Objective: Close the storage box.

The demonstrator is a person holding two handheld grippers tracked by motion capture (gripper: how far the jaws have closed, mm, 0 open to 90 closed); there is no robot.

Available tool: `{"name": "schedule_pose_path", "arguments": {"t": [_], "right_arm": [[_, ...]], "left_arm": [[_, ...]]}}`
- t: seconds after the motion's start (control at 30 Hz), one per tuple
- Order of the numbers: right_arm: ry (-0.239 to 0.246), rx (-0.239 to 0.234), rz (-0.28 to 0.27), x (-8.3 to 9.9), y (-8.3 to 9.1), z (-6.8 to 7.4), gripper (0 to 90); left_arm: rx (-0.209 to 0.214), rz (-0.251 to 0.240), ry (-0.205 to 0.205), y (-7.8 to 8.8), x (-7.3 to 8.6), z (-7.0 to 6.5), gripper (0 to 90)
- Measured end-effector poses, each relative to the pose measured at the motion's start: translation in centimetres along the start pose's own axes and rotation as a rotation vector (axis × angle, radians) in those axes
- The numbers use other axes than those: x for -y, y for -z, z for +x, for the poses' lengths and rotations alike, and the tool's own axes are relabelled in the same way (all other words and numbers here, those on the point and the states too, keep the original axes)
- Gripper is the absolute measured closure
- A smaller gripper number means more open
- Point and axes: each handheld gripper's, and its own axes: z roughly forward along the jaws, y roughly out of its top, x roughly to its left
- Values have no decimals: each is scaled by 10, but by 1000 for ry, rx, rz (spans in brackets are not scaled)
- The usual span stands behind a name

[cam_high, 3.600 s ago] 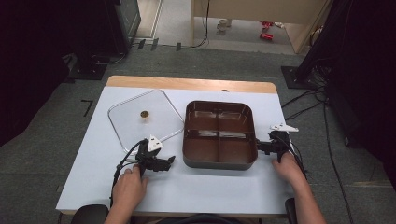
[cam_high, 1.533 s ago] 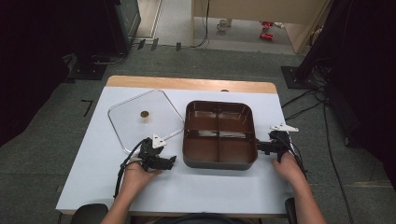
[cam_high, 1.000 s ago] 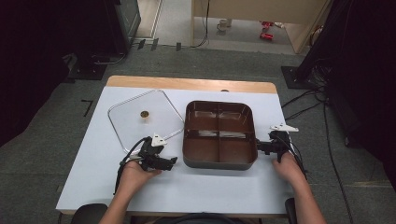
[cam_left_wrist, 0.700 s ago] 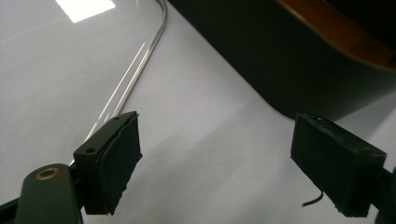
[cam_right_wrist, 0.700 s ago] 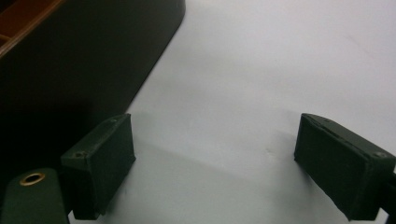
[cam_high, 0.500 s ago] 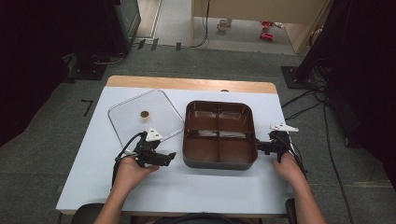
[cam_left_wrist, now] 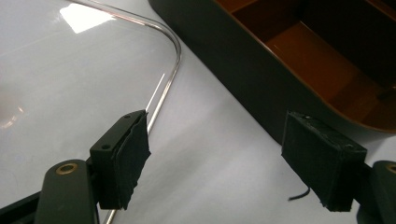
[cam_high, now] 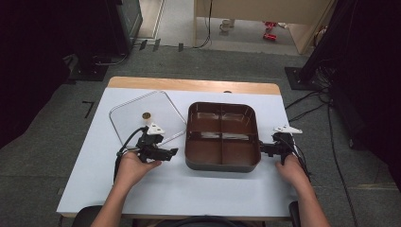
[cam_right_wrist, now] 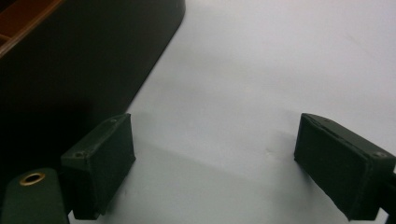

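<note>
A dark brown, rounded-square plastic tray [cam_high: 222, 137] sits near the middle of the smooth white table [cam_high: 94, 156], its glossy inside split by low ridges into four compartments, its outer wall matte and almost black. Just to its left lies a clear, thin plastic lid [cam_high: 142, 118] with rounded corners and a raised rim that catches the light; a small round brown knob [cam_high: 147, 115] sits at its centre.

The left gripper [cam_high: 171, 152] hovers over the bare strip of table between the lid's near corner and the tray's left wall. Its fingers [cam_left_wrist: 126, 158], faced with rough black foam pads, have just been closing yet stand well apart, with nothing between them but table; one pad hangs over the lid's curved edge.

The right gripper [cam_high: 261, 148] points at the tray's right wall. Its fingers [cam_right_wrist: 102, 163] are spread wide and hold nothing, one pad just beside the dark wall.
</note>
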Motion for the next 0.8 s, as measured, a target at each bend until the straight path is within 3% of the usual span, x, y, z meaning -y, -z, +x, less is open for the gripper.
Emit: {"name": "schedule_pose_path", "arguments": {"t": [0.8], "right_arm": [[0, 0, 0, 0, 0, 0, 117]], "left_arm": [[5, -12, 4, -1, -30, 32, 323]]}}
